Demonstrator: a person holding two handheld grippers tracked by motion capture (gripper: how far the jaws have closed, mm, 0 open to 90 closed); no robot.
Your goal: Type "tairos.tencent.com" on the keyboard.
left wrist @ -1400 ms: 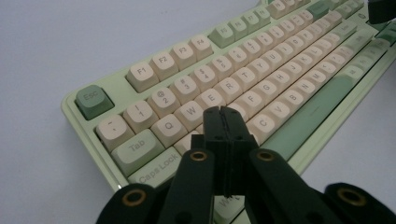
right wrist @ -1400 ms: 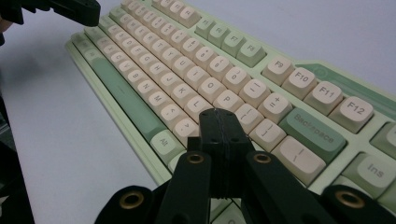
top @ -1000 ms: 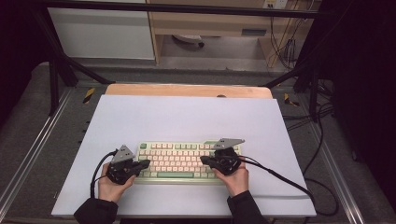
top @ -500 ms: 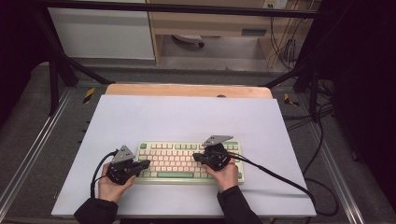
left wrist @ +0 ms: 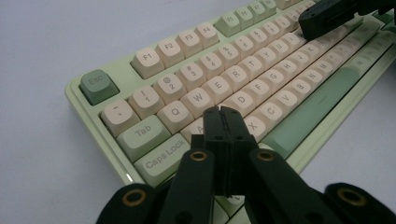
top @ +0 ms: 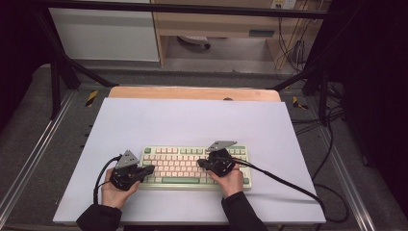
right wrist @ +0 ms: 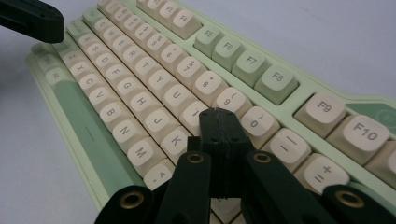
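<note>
the white table (top: 192,120) carries the green and cream keyboard (top: 183,166) near my edge, lying flat and square to me. i am typing with 2 grippers, each used as 1 blunt tip. my left gripper (left wrist: 223,116) has its jaws pressed together, nothing between them, over the a and s keys. my right gripper (right wrist: 219,119), jaws likewise pressed together, sits by the i and o keys. to press well, i judge i should come straight down on 1 keycap's centre, lightly.
</note>
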